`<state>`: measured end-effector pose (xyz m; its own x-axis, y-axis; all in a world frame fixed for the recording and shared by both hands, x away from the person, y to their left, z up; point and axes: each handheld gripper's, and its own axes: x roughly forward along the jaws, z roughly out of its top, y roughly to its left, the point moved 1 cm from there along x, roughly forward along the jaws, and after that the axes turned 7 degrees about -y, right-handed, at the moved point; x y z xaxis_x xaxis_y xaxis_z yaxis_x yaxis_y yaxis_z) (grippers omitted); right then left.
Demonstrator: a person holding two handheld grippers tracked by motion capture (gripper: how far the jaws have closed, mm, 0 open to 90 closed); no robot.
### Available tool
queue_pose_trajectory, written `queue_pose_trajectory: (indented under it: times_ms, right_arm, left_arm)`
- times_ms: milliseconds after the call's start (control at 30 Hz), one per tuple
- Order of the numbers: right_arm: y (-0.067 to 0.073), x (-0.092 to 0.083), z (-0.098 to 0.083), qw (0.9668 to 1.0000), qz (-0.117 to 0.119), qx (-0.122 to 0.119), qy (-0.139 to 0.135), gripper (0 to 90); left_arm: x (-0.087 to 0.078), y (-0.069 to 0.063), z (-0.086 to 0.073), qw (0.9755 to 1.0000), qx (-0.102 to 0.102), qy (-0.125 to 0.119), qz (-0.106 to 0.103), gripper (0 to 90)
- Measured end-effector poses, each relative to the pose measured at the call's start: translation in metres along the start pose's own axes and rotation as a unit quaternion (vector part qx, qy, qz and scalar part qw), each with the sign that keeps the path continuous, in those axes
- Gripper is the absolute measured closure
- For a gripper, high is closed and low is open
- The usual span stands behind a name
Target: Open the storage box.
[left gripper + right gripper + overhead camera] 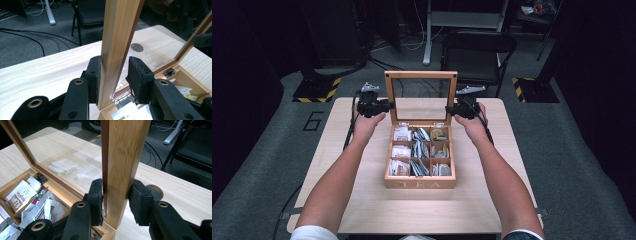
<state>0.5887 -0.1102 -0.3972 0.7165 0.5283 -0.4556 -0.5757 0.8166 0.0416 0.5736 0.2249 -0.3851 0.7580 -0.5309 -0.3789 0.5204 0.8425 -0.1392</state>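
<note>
A wooden tea box (419,183) marked TEA sits mid-table, its compartments full of tea bags (419,150). Its glass-paned lid (421,75) stands upright at the back. My left gripper (388,106) is shut on the lid's left side rail (117,30), both pads (96,75) against the wood just above the hinge (122,100). My right gripper (452,110) is shut on the lid's right side rail (125,145), low down near the box corner. In the right gripper view, tea bags (20,195) lie in the compartments at lower left.
The box sits on a pale wooden table (362,200) with bare surface all round it. Round cable holes (137,47) (155,191) lie in the tabletop behind the lid. A black folding chair (477,50) stands beyond the far edge. Cables trail from both grippers.
</note>
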Motion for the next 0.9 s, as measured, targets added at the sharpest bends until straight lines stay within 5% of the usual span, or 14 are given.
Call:
queue_pose_trajectory:
  times_ms: [900]
  right_arm:
    - [-0.007,0.008,0.0,0.9998,-0.002,0.019,-0.001,64.9]
  left_arm:
    - [0.015,0.007,-0.013,0.9996,-0.006,0.029,0.0,60.8]
